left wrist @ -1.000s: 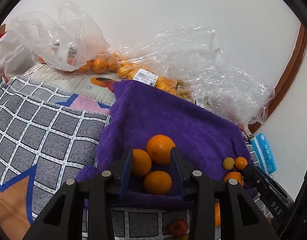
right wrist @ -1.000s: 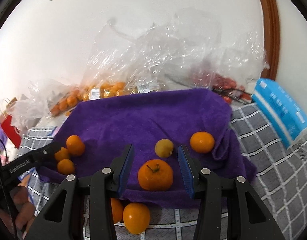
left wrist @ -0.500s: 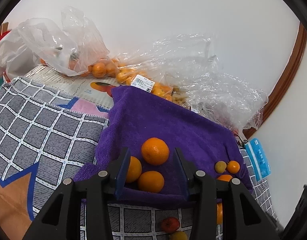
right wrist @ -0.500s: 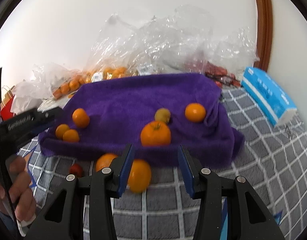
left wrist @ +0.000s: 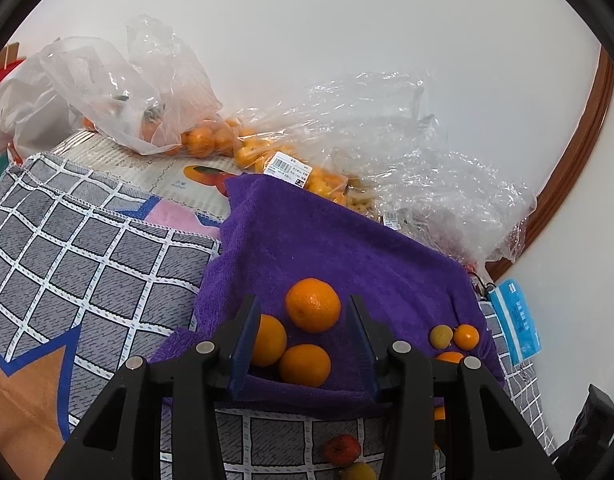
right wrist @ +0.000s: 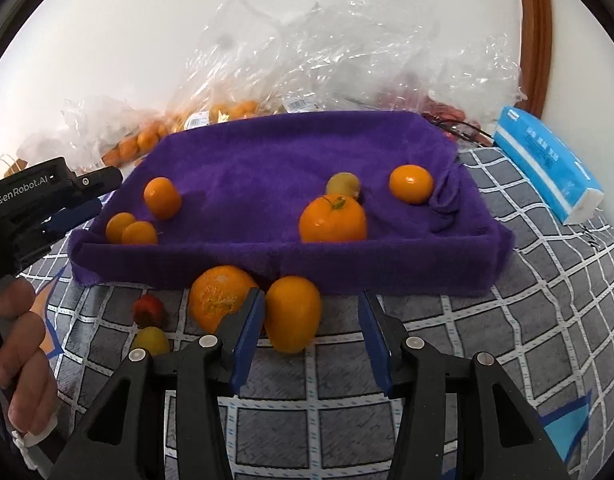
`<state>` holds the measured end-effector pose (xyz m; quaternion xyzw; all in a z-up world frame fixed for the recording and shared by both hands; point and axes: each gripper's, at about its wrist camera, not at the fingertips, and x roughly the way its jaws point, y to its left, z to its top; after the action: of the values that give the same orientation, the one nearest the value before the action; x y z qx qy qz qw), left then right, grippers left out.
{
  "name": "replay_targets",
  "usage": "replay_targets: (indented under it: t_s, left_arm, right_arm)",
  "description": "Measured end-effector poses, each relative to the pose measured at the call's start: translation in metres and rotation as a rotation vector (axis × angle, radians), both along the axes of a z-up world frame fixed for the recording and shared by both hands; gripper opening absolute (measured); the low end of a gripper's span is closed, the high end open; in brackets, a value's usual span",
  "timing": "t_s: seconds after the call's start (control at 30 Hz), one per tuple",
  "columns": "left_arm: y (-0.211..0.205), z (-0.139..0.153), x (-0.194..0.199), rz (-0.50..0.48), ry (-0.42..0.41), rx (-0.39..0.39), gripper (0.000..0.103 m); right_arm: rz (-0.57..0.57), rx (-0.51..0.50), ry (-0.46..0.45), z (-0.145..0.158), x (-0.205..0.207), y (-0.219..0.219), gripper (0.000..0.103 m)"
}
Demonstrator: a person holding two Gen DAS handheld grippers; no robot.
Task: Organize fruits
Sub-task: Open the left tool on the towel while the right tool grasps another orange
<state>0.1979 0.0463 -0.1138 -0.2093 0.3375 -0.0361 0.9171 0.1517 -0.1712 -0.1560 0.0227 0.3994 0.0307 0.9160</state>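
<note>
A purple towel (right wrist: 267, 152) bears a big stemmed orange (right wrist: 333, 220), a small yellowish fruit (right wrist: 343, 184), a small orange (right wrist: 411, 184) and three oranges (left wrist: 313, 305) at its left end. My left gripper (left wrist: 303, 344) hovers open in front of those three, pressing on none. On the checked cloth (right wrist: 467, 320) before the towel lie a rough orange (right wrist: 217, 300) and a smooth yellow-orange fruit (right wrist: 293, 314). My right gripper (right wrist: 311, 320) is opening; the smooth fruit sits between its fingers, close to the left pad and well clear of the right one.
A small red fruit (right wrist: 147, 308) and a small yellow one (right wrist: 151, 338) lie left of the rough orange. Clear plastic bags (left wrist: 155, 92) of oranges crowd the wall behind the towel. A blue tissue pack (right wrist: 547, 168) lies at the right. A hand (right wrist: 23, 340) holds the left gripper.
My right gripper drew back from the towel and sank toward the checked cloth, so the smooth fruit now lies between its fingers. The left gripper's jaws stand slightly wider.
</note>
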Motion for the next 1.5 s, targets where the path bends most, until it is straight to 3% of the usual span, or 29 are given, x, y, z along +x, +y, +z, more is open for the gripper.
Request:
replay_targets:
  t_s: [0.1,0.23,0.53,0.6,0.9,1.07,1.3,1.4,1.5]
  left_arm:
    - [0.002,0.0,0.001,0.003,0.003,-0.009,0.042]
    - [0.003,-0.001,0.001,0.002,0.009,-0.017,0.042]
    - [0.003,0.0,0.001,-0.002,0.009,-0.023,0.042]
    - [0.002,-0.001,0.001,-0.006,0.01,-0.025,0.042]
    - [0.005,-0.001,0.001,0.003,0.011,-0.022,0.042]
    - [0.006,-0.001,0.0,0.008,0.009,-0.027,0.042]
    - [-0.001,-0.004,0.0,0.007,0.019,0.03,0.042]
    - [-0.002,-0.002,0.0,-0.002,0.026,0.06,0.042]
    - [-0.01,0.003,0.002,-0.032,0.025,0.129,0.042]
  right_arm:
    - [-0.004,-0.013,-0.005,-0.001,0.003,0.003,0.046]
    - [0.005,-0.007,-0.022,0.001,0.002,0.005,0.031]
    - [0.006,-0.003,-0.013,0.002,0.0,0.004,0.031]
    - [0.017,-0.005,0.006,0.0,0.004,0.006,0.037]
    - [-0.009,-0.021,-0.033,0.007,-0.01,-0.002,0.032]
    - [-0.042,-0.032,-0.004,0.008,-0.02,-0.019,0.033]
    - [-0.034,0.012,0.029,-0.003,-0.017,-0.029,0.037]
    - [-0.015,-0.034,0.076,-0.013,-0.014,-0.021,0.035]
    - [-0.001,-0.005,0.027,-0.007,-0.02,-0.024,0.031]
